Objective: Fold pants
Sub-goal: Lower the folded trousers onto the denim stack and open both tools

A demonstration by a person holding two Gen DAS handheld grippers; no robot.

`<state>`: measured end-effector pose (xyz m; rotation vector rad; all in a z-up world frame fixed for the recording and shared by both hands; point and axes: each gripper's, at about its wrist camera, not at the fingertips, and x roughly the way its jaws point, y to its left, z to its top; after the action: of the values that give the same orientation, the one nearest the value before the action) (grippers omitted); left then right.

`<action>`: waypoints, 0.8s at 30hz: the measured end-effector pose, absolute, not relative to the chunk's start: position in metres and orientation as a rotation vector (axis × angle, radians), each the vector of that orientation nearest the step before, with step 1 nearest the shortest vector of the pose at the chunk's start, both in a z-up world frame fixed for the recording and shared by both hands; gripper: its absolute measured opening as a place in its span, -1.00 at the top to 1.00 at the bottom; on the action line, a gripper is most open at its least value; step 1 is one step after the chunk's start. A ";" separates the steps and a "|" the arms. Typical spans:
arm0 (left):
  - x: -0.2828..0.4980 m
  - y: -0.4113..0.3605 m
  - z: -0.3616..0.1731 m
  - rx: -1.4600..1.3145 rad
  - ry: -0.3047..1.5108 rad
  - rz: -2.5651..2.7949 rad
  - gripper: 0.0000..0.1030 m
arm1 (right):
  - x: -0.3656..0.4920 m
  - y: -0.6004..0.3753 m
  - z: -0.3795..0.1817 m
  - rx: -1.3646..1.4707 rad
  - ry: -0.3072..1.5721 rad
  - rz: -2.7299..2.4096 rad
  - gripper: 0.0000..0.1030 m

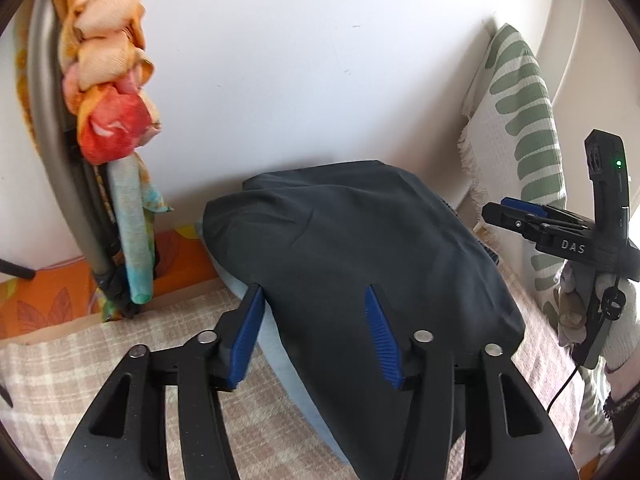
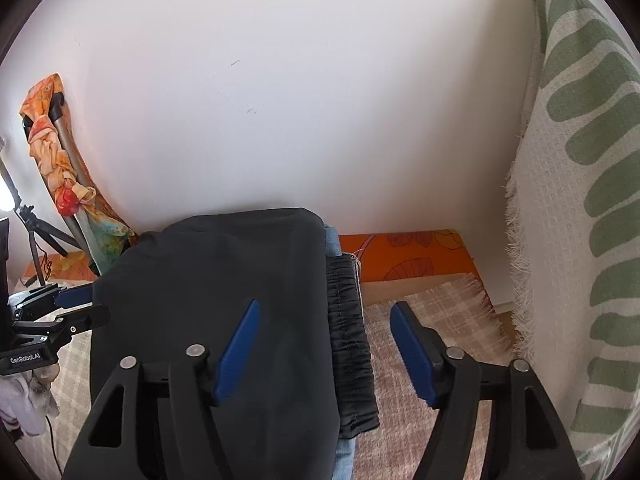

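Note:
The dark grey pants (image 1: 352,240) lie folded in a compact stack, on top of a light blue garment (image 1: 276,344), close to the white wall. My left gripper (image 1: 316,320) is open above the stack's left edge, one blue pad beside the edge and one over the cloth. In the right wrist view the pants (image 2: 224,280) show their gathered elastic waistband (image 2: 348,332) on the right. My right gripper (image 2: 324,344) is open astride that waistband, its right finger over the checked cloth. Neither gripper pinches any fabric. Each gripper shows in the other's view: right gripper (image 1: 496,208), left gripper (image 2: 92,306).
A beige checked cloth (image 2: 432,312) covers the surface, with an orange leaf-print sheet (image 2: 408,256) behind it. A green-and-white fringed throw (image 2: 580,200) hangs on the right. A grey pole wrapped in colourful scarves (image 1: 112,92) leans at the left, beside a tripod (image 2: 36,236). A gloved hand (image 1: 618,320) holds the right gripper.

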<state>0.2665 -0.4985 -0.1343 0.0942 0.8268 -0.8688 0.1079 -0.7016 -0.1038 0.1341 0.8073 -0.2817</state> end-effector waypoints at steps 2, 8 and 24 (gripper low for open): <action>0.261 -0.493 -0.129 0.087 0.820 -0.867 -0.25 | 0.102 -0.699 -0.099 0.141 0.799 -0.291 -0.60; 0.241 -0.491 -0.108 0.088 0.797 -0.878 -0.41 | 0.084 -0.671 -0.084 0.115 0.778 -0.332 -0.96; 0.169 -0.425 -0.065 0.121 0.708 -0.874 -0.54 | 0.020 -0.581 -0.034 0.098 0.697 -0.430 -1.00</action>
<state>0.1691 -0.4252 -0.0646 0.1206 0.7084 -0.8736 0.0199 -0.5812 -0.0340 0.0983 0.6968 -0.4295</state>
